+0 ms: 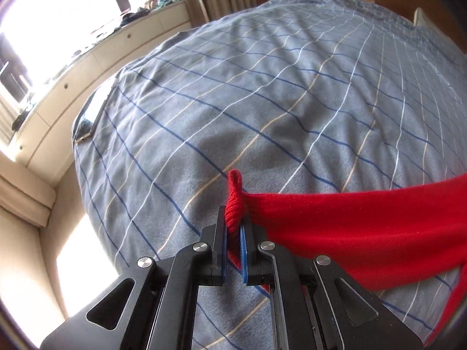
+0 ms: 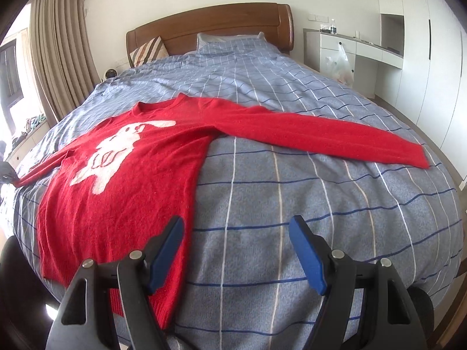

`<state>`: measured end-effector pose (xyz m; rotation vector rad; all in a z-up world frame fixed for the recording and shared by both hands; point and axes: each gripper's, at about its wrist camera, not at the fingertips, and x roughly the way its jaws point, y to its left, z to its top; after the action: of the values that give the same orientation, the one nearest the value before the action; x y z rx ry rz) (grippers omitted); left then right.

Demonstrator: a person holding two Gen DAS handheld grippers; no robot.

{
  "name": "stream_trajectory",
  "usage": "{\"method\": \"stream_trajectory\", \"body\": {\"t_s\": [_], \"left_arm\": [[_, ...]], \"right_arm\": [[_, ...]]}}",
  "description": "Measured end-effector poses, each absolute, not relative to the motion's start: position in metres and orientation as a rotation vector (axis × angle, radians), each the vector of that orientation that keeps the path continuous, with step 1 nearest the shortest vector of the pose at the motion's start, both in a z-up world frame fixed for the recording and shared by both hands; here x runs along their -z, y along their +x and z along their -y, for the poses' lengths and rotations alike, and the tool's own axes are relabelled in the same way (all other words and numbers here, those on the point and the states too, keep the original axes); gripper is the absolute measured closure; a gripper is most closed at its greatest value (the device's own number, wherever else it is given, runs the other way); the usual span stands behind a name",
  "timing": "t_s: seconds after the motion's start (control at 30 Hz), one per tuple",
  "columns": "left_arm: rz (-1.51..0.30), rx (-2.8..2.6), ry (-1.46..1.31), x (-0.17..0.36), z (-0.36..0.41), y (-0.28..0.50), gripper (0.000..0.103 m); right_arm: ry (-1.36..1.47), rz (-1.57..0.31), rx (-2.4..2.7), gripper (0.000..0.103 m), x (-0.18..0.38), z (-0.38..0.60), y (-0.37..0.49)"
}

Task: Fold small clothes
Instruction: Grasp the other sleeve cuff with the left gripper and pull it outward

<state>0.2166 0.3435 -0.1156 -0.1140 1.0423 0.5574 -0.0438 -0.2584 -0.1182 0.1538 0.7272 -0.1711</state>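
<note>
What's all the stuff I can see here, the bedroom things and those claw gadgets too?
Sweater: one, red with a white animal figure, flat on the bed, sleeves spread.
Sleeve cuff: one, red, pinched in the left claw.
Bed cover: one, blue-grey with checked lines, over the bed.
Headboard: one, brown wood, far end.
Striped cushion: one, against the headboard.
Curtains: beige, by the window.
Plastic bag: one, clear, hanging on the white cabinet.
Left claw: black, blue pads, shut on the cuff.
Right claw: black, blue pads, open, above the sweater's hem.
</note>
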Motion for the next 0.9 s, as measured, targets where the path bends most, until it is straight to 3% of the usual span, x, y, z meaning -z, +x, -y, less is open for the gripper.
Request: {"method": "stream_trajectory", "body": {"t_s": [0.3, 0.4, 0.43, 0.47, 0.53, 0.63, 0.7, 0.73, 0.9], "left_arm": [[-1.094, -0.575, -0.068, 0.142, -0.345, 0.228, 0.097], [-1.113, -0.583, 0.054, 0.125, -0.337, 0.215, 0.069], [-1.1, -0.6, 0.12, 0.117, -0.333, 0.208, 0.042], [-1.063, -0.61, 0.184, 0.104, -0.328, 0.199, 0.027], [-0.982, -0.576, 0.278, 0.078, -0.313, 0.186, 0.025], [-0.944, -0.34, 0.224, 0.039, -0.282, 0.193, 0.024], [-0.954, -0.135, 0.156, 0.023, -0.252, 0.215, 0.015], [-0.965, -0.033, 0.142, 0.02, -0.233, 0.23, 0.009], [-1.008, 0.193, 0.224, 0.051, -0.13, 0.318, 0.009]], "right_arm": [[0.174, -0.74, 0.182, 0.029, 0.123, 0.262, -0.045], [0.159, -0.754, 0.16, 0.029, 0.115, 0.267, -0.041], [0.147, -0.75, 0.154, 0.029, 0.109, 0.27, -0.039], [0.133, -0.744, 0.152, 0.027, 0.102, 0.275, -0.038], [0.109, -0.736, 0.144, 0.02, 0.088, 0.286, -0.03], [0.092, -0.744, 0.097, 0.02, 0.066, 0.306, 0.002], [0.113, -0.741, 0.043, 0.02, 0.051, 0.318, 0.037], [0.129, -0.751, 0.001, 0.02, 0.045, 0.323, 0.059], [0.193, -0.858, -0.164, 0.02, 0.048, 0.334, 0.18]]}}
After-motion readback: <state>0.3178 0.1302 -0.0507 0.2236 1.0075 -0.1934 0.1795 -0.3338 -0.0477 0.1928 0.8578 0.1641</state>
